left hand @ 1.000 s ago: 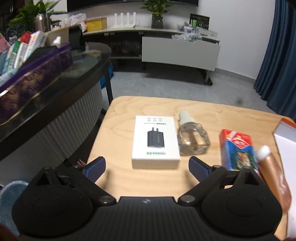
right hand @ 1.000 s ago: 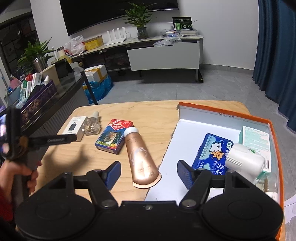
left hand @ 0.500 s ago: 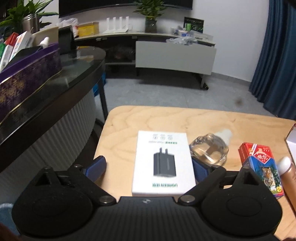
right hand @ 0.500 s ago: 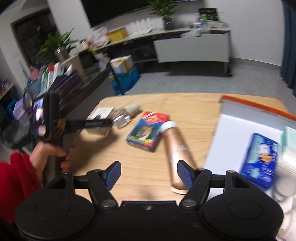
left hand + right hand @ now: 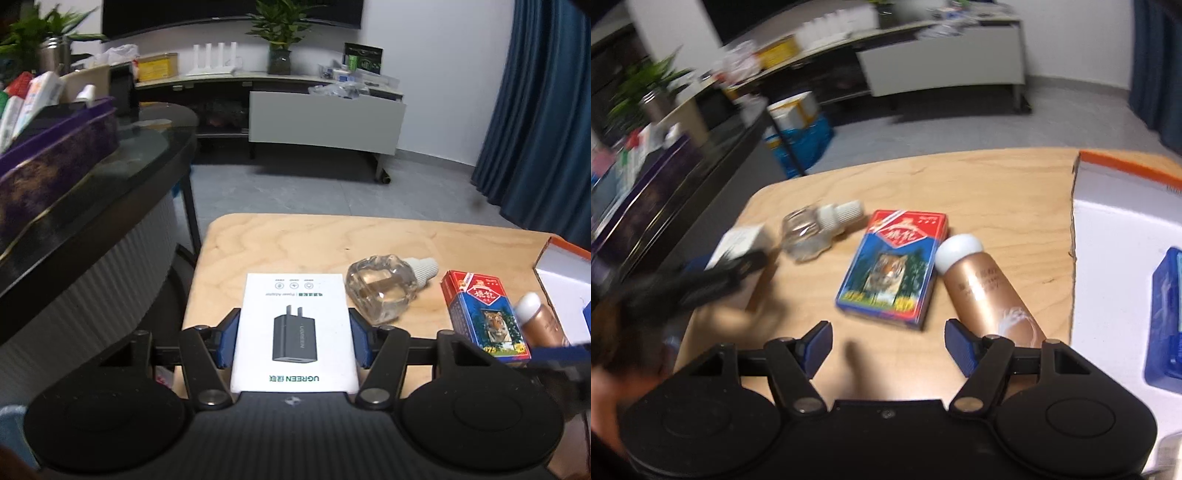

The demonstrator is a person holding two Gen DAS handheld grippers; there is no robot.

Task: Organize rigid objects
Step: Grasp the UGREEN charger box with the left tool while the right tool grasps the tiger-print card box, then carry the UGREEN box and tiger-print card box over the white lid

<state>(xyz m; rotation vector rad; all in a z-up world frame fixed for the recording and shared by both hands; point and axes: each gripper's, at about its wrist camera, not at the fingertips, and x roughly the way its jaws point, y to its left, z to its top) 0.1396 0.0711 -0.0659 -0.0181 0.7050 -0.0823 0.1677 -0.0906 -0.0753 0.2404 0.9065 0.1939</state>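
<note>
My left gripper (image 5: 294,341) is shut on the white charger box (image 5: 295,332), its blue pads pressed against both long sides on the wooden table (image 5: 295,240). A clear glass bottle (image 5: 384,291) lies just right of the box, then a red and blue card pack (image 5: 484,314) and a gold tube (image 5: 539,321). My right gripper (image 5: 888,345) is open and empty just above the table, close in front of the card pack (image 5: 892,264). The gold tube (image 5: 990,291) lies by its right finger. The left gripper (image 5: 701,280) with the box (image 5: 742,240) shows blurred at left.
A white tray with an orange rim (image 5: 1126,162) sits at the right and holds a blue pack (image 5: 1167,317). A dark glass-topped counter (image 5: 110,166) with a purple box (image 5: 55,147) stands left of the table. A TV cabinet (image 5: 325,122) is at the far wall.
My left gripper has moved forward around the charger box and closed on its sides. My right gripper has swung left and down toward the card pack, staying open.
</note>
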